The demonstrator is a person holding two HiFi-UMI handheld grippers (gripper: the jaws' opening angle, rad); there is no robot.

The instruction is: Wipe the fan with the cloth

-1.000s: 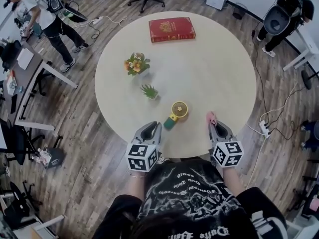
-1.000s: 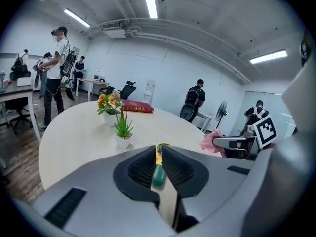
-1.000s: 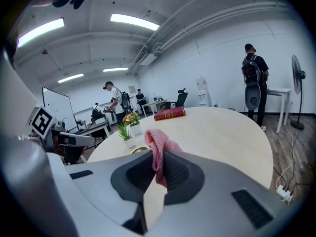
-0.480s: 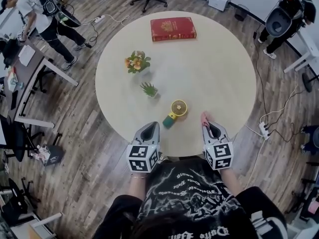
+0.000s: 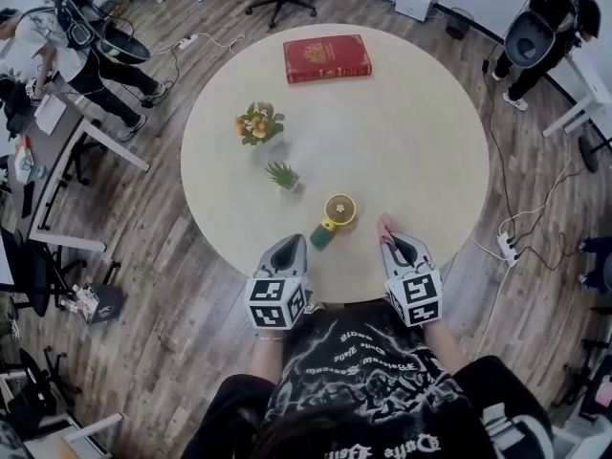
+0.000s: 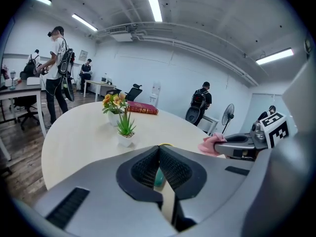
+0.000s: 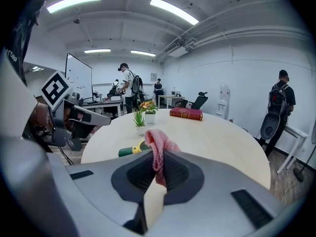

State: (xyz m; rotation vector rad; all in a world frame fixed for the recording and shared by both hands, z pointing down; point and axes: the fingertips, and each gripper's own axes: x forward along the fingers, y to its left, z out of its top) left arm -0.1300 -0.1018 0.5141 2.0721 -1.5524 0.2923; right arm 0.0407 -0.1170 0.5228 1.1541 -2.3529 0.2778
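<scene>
Head view showed the fan lying flat on the round table, between and just ahead of the two grippers. Its long axis ran diagonally, with the green handle toward the left gripper and the yellow head pointing away, face up. The right gripper pinched the pink cloth in its jaws, apparently ready to wipe. The left gripper's jaws were pressed together on nothing, seemingly placed to steady the handle.
</scene>
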